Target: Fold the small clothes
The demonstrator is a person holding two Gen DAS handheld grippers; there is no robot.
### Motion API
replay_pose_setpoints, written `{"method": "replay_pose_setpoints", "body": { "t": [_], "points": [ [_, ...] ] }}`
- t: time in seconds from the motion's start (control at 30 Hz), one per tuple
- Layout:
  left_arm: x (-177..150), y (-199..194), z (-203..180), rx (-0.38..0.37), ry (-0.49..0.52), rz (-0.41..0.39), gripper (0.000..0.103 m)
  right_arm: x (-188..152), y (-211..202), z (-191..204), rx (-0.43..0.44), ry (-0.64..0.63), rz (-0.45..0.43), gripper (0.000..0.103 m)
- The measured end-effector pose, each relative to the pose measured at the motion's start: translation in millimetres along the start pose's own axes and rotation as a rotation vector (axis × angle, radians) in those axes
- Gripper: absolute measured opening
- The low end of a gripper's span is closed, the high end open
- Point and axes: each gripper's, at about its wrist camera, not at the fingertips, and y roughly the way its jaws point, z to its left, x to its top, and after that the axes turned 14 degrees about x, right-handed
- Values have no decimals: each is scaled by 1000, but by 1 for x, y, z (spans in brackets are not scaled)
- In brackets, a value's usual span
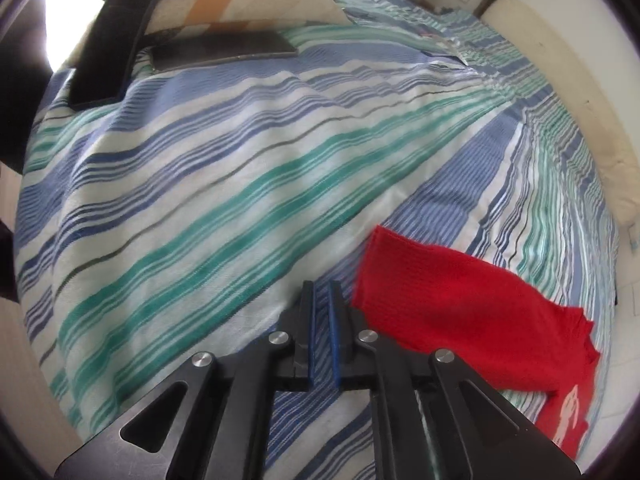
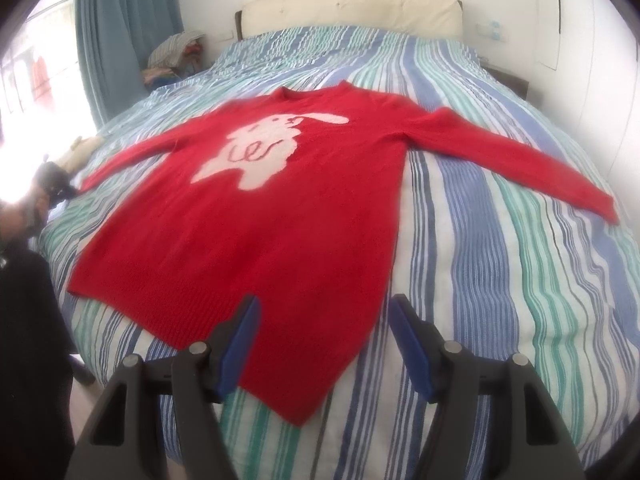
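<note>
Red knit, one sweater (image 2: 280,216), spread flat and face up across a striped bedspread (image 2: 500,240), both sleeves stretched out to the sides, a pale animal figure (image 2: 260,148) on the chest. Seen whole only from the right wrist; from the left wrist just one sleeve and an edge of the body (image 1: 460,304), lying near the right of the frame.

Right gripper (image 2: 324,344) hovering over the lower hem, jaws held wide apart, nothing pressed between the blue pads, hem visible in the gap below them. Left gripper (image 1: 322,312) clenched almost fully, blue pads nearly meeting with only a thin slit, nothing caught in them, positioned just beside the sleeve's cuff but apart from it, above bare bedspread.

Shown by the right wrist alone: one cream headboard (image 2: 352,8), one blue curtain (image 2: 124,32) by a bright window, a heap of folded fabric (image 2: 176,56) at the bed's far left corner, and at the left edge a blurred dark shape near a hand, too unclear to tell.

Shown by the left wrist alone: two dark flat rectangular objects (image 1: 108,52) on the bed near a patterned pillow (image 1: 240,8).
</note>
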Motion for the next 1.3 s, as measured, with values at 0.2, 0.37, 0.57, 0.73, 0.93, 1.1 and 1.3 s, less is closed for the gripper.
{"method": "replay_pose_setpoints", "body": {
  "t": [0.2,0.37,0.57,0.73,0.93,1.1,1.3],
  "points": [
    [-6,-49,-13,-48,56,-98,62,2,-3,0,-7,2,-15,66],
    [-56,-103,-68,-239,232,-132,71,10,-14,-14,-75,23,-61,66],
    [-161,-130,-127,-340,475,-202,88,23,-36,-63,-173,155,-142,67],
    [-194,-98,-134,-292,522,-221,88,25,-45,-98,-220,255,-159,68],
    [-192,-74,-119,-267,460,-162,88,46,-33,-119,-215,226,-129,70],
    [-193,-67,-113,-242,412,-163,88,27,-14,-123,-217,266,-117,71],
    [-202,-67,-122,-211,461,-181,91,9,-5,-123,-172,328,-76,71]
  ]
}}
